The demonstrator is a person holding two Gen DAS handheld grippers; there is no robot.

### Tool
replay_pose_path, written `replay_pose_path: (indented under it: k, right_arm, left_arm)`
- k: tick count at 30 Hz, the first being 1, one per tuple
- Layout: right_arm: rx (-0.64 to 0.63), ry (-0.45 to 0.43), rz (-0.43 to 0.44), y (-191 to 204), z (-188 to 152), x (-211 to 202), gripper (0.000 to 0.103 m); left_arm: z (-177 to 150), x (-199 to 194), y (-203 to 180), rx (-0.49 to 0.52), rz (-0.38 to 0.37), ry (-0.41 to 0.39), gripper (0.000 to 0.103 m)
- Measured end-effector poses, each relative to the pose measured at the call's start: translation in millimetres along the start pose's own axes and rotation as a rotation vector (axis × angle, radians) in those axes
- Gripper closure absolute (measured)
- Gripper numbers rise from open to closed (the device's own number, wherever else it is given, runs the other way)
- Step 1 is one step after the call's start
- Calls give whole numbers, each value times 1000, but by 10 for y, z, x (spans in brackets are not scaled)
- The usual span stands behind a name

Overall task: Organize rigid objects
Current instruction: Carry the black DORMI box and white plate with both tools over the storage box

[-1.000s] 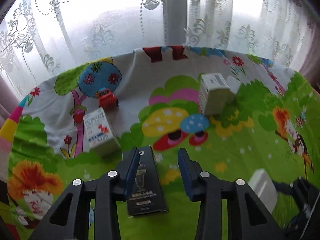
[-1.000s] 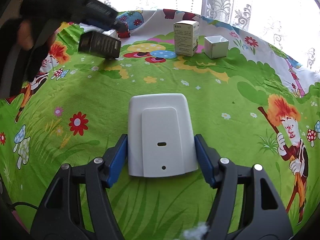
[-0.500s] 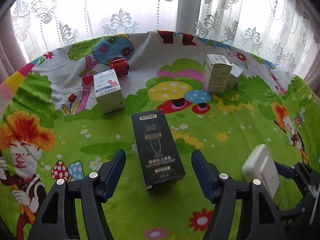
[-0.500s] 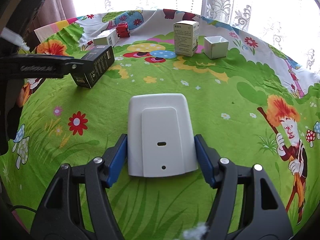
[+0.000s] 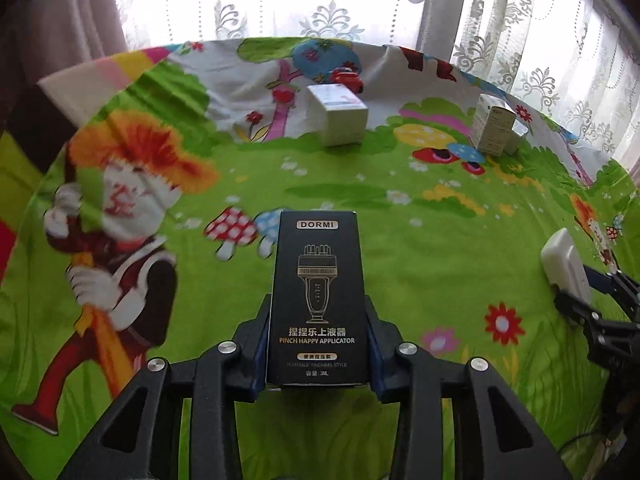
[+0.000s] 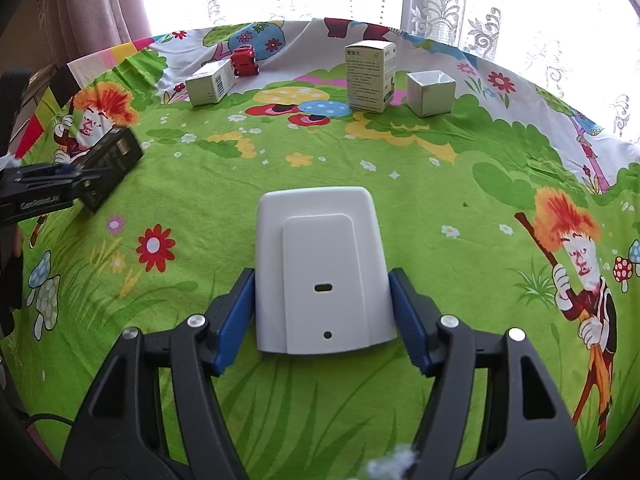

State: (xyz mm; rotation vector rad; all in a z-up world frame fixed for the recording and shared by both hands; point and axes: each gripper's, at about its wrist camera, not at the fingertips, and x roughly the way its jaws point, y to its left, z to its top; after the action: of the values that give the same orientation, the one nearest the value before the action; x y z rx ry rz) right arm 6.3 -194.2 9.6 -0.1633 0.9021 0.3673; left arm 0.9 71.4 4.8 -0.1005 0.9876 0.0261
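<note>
A cartoon-print cloth (image 6: 400, 168) covers the desk, lace curtains (image 6: 520, 8) at 12 o'clock. The left tool (image 5: 318, 344) has just closed, clamping the black box (image 5: 318, 296); the right tool (image 6: 322, 312) grips the white case (image 6: 320, 264)

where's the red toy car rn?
Red toy car sits at the far edge of the cloth, left of centre in the right wrist view, just behind the lying white box.

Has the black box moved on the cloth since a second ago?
Yes. In the right wrist view the black box went from beside the white carton to lower left, toward the red flower.
</note>
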Motion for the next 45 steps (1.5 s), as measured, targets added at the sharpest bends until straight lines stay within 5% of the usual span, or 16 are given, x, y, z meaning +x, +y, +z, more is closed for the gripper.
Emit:
replay_pose_path:
  k: [5, 10, 17, 28, 45]
  right_arm:
    - [-2, 0, -2, -2, -2, 2, 34]
    - [13, 9, -37, 41, 1, -7, 34]
    - [80, 183, -97, 560, 91, -20, 36]
    - [-212, 284, 37, 1613, -195, -344, 36]
    - [-247, 294, 15, 1329, -957, -1129, 36]
  left_arm:
    - [-215, -312, 394, -44, 5, 131, 63]
    - [-432, -505, 689, -75, 39, 116, 63]
    - [-735, -650, 852, -53, 72, 115, 63]
    - [-1114, -909, 610, -15, 53, 158, 63]
    - [-1449, -1258, -319, 180, -73, 195, 63]
